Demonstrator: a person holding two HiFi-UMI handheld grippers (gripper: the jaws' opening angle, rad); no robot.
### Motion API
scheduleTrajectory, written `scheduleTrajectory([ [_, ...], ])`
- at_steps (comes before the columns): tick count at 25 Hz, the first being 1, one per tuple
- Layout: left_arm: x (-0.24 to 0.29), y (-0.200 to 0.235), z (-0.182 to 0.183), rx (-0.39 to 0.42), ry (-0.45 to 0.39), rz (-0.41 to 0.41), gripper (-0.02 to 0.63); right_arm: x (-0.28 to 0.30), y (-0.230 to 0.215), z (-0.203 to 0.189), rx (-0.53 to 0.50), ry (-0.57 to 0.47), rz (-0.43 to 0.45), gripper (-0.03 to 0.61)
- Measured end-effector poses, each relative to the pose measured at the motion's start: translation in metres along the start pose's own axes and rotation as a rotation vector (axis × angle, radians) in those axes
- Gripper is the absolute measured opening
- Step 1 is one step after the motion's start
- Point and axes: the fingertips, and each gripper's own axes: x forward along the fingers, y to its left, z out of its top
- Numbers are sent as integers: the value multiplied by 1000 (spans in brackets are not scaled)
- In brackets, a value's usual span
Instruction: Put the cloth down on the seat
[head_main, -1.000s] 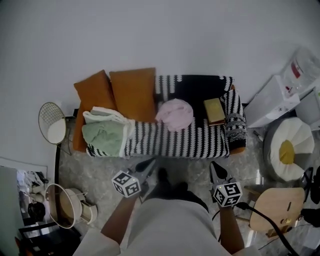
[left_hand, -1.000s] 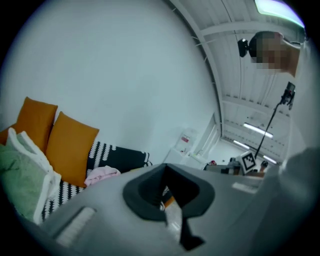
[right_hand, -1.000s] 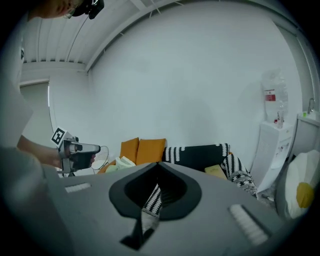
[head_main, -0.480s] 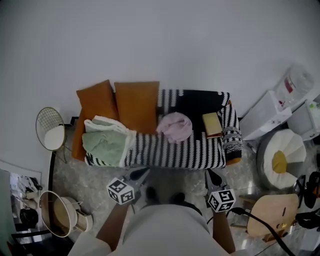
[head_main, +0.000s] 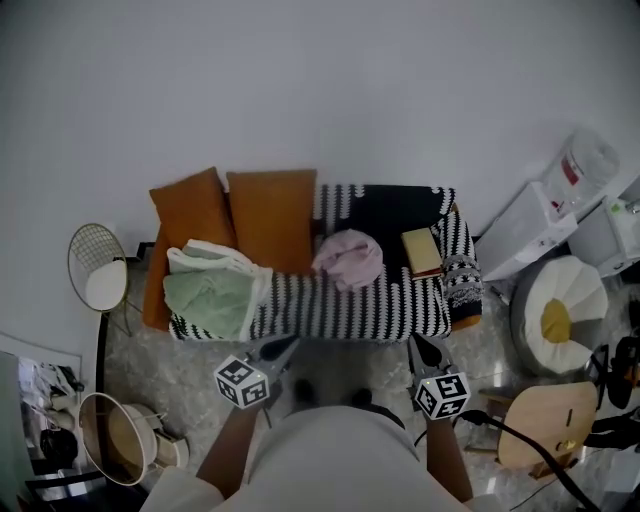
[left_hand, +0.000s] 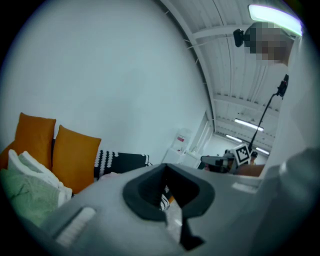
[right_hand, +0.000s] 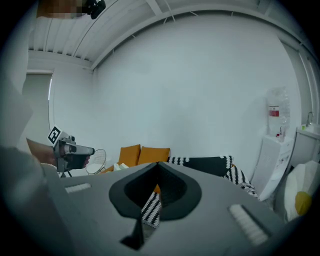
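a white wall (head_main: 320, 90) backs a small sofa whose seat (head_main: 340, 305), draped in a black-and-white striped cover, lies at 12 o'clock from the person standing before it. a round white pouf (head_main: 585, 290) with a yellow centre sits on the floor at 3 o'clock of the sofa. two orange cushions (head_main: 270, 215) lean on the backrest toward the sofa's 10 o'clock end. a green-and-white bundle (head_main: 210, 290) is heaped on the seat in front of them, at 9 o'clock. the pink cloth (head_main: 348, 258) lies crumpled on the middle of the seat, against the backrest, well apart from both grippers. a tan book (head_main: 422, 250) rests just beside it at 3 o'clock. the left gripper (head_main: 288, 345), at 7 o'clock of the cloth, and the right gripper (head_main: 413, 342), at 5 o'clock, hover off the sofa's front edge. each has its jaws pressed together with nothing between them.
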Motion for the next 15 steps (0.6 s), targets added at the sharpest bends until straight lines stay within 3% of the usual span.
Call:
scheduleTrajectory([
  [15, -4, 2, 2, 2, 2, -28, 0, 0, 6, 2, -15, 9, -28, 3],
])
